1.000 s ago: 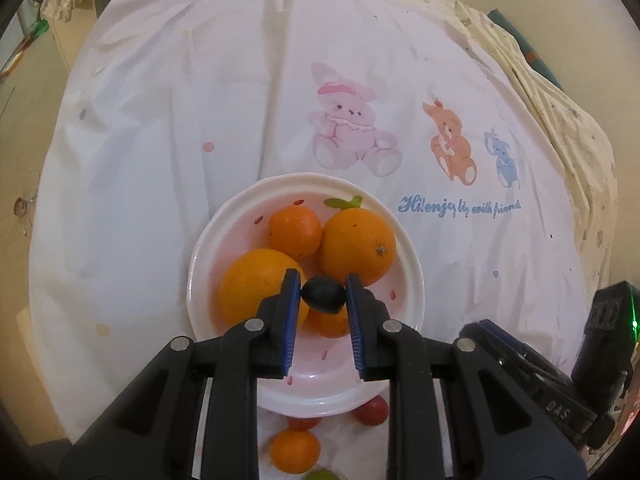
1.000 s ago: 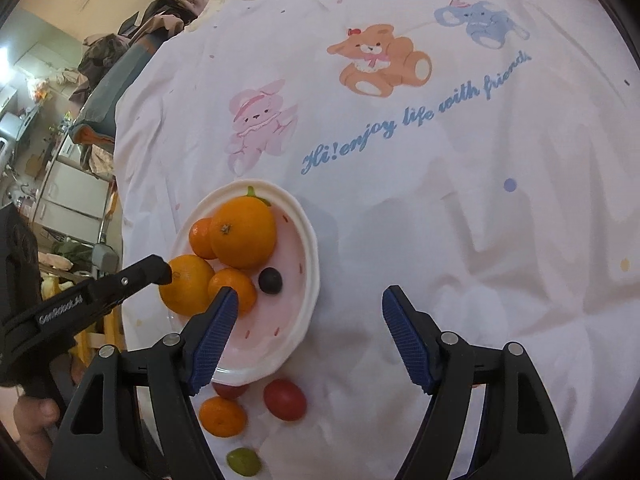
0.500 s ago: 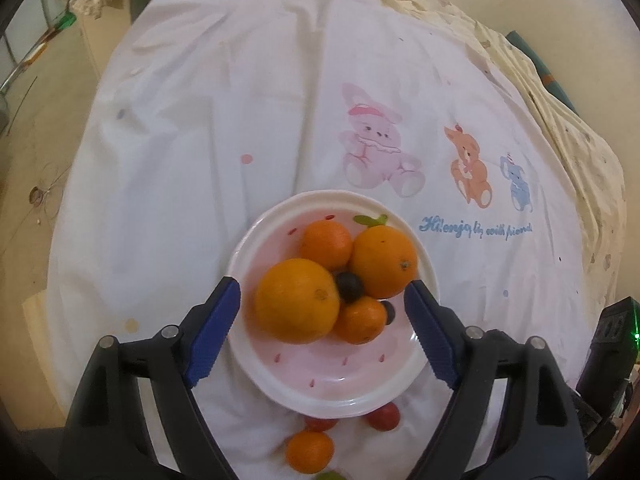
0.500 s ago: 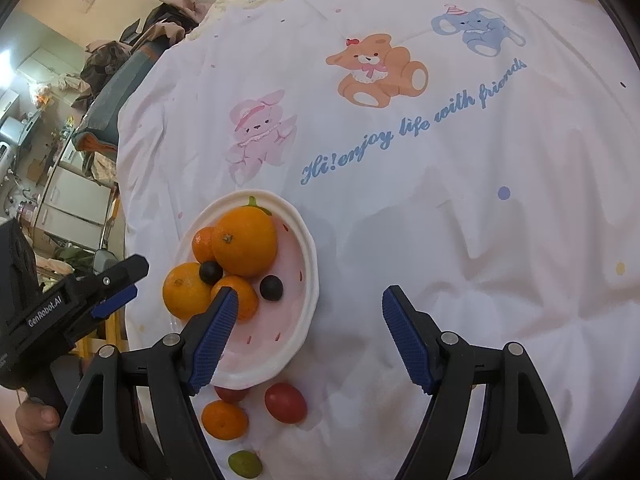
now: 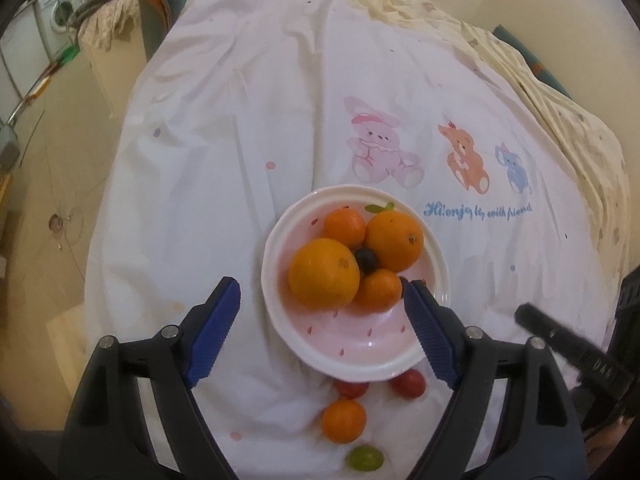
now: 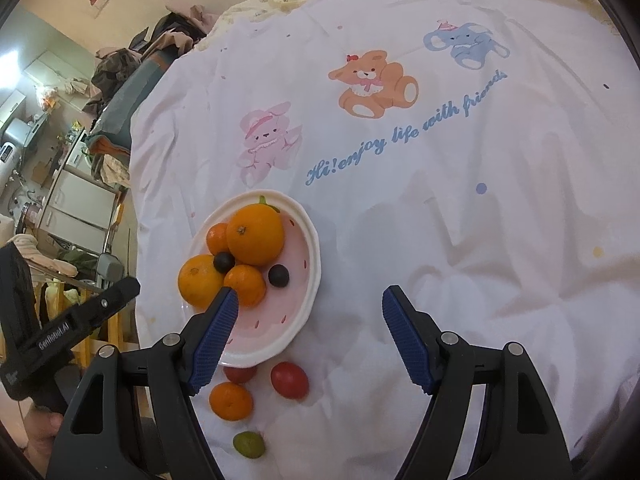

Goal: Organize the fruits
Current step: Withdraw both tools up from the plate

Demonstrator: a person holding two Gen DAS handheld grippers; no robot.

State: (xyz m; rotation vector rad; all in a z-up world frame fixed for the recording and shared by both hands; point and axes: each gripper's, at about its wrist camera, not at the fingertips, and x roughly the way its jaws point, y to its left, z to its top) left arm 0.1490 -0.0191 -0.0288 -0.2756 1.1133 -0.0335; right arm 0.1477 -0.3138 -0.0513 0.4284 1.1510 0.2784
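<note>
We see the left gripper [image 5: 322, 322] spread wide and empty above the plate [image 5: 436, 276], a dark grape [image 5: 366, 260] ahead among the oranges [image 5: 324, 278]; the right gripper [image 6: 310, 338], also spread, holds nothing.

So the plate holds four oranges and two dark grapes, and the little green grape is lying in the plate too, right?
Not quite. The green grape lies on the white cloth, outside the plate, near a small orange and two red fruits. The right wrist view shows it. The four oranges and two dark grapes are in the plate, as you said.
</note>
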